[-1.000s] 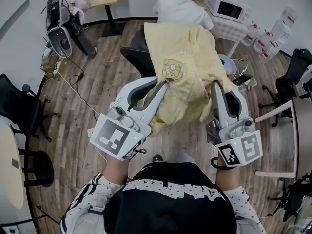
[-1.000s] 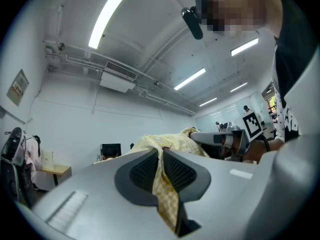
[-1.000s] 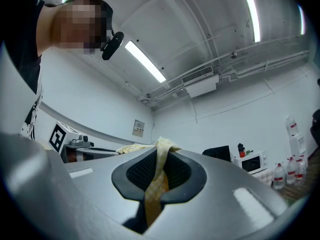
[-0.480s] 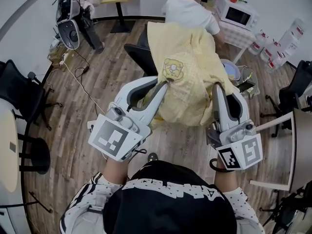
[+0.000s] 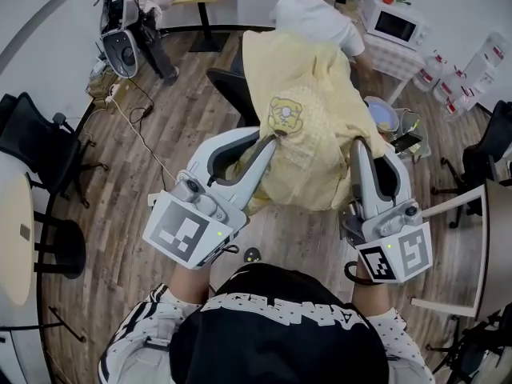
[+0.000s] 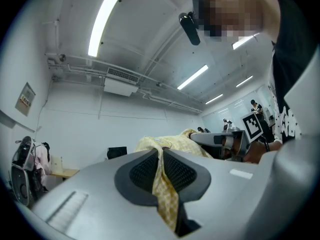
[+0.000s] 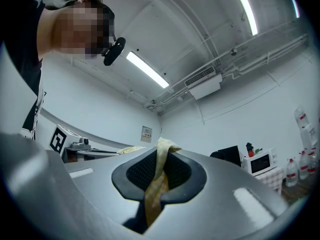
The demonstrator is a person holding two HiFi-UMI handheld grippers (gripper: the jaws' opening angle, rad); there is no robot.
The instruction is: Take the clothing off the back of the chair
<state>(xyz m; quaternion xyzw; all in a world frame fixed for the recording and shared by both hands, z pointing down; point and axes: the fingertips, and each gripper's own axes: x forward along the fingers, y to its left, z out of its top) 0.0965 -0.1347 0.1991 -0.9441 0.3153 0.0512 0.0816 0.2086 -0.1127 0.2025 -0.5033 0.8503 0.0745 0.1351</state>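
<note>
A pale yellow checked garment with a bear patch hangs spread between my two grippers, above a black office chair. My left gripper is shut on its left edge; in the left gripper view the yellow cloth is pinched between the dark pads. My right gripper is shut on the right edge, and the right gripper view shows the cloth clamped between the pads. The garment covers most of the chair's back.
A person in a white shirt sits beyond the chair at a table with a microwave. Black chairs stand at the left and right. A cable runs over the wooden floor. A round table is at the left.
Both grippers have risen a little with the garment still held; the chair and floor have slid rightward and down in the head view.
</note>
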